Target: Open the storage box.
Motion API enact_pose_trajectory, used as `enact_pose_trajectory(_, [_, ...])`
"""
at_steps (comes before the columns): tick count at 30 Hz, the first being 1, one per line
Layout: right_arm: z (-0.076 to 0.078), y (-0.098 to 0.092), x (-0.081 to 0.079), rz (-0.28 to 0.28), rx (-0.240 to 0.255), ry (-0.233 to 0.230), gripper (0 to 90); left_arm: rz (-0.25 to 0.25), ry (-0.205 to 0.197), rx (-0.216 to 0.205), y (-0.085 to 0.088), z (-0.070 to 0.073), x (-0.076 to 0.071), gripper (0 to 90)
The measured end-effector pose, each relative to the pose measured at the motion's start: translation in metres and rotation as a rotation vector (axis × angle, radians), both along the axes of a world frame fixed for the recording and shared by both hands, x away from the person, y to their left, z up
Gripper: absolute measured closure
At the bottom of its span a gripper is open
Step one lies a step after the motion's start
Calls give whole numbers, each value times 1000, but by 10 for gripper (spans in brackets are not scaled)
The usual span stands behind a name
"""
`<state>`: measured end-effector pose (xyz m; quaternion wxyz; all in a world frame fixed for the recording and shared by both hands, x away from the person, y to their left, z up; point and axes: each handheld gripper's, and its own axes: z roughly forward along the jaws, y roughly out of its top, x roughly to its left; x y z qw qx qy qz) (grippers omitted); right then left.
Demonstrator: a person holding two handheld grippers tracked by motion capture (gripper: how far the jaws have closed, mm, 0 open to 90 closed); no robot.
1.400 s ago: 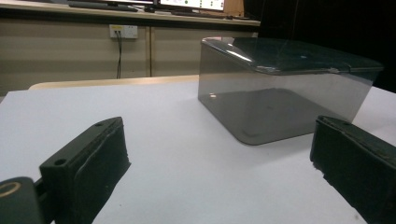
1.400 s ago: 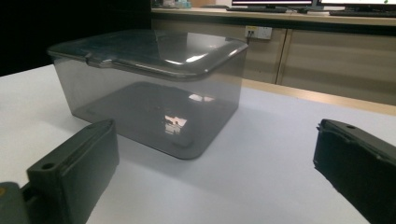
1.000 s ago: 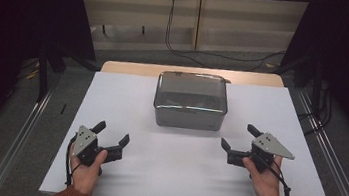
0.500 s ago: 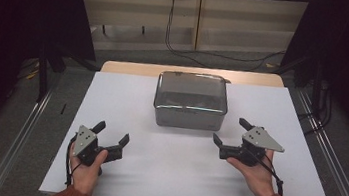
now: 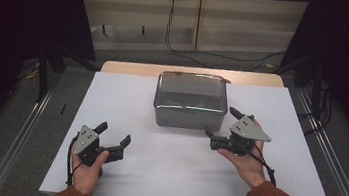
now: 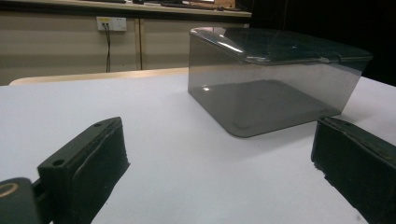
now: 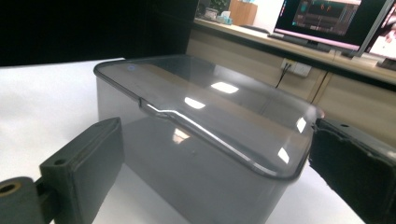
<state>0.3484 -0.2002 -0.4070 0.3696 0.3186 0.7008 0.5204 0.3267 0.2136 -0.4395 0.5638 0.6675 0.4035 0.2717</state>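
Beside the lidded box [image 5: 191, 100], right hand-held gripper [image 5: 223, 121] gapes empty; monitor [image 7: 327, 18] behind.

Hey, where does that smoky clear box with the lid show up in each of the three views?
High view: the lidded box sits centre, at the far half of the white table.
Left gripper view: upper right, beyond the open jaws.
Right gripper view: centre, close up, between the open jaws.
Shared landmark: the box's lid tab on its long edge.

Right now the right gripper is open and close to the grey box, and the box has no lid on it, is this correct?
Not quite: the grey box has its clear lid on, as the right gripper view shows. The right gripper is indeed open and close beside it.
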Motion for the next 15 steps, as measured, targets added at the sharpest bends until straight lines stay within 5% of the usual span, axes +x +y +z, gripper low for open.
enact_pose_trajectory(4, [2,8,2,10,-74,-41,43,-5,6,32,0,0,1,30])
enact_pose_trajectory(15, [6,36,5,51,-289,-157,97,2,21,29,0,0,3,31])
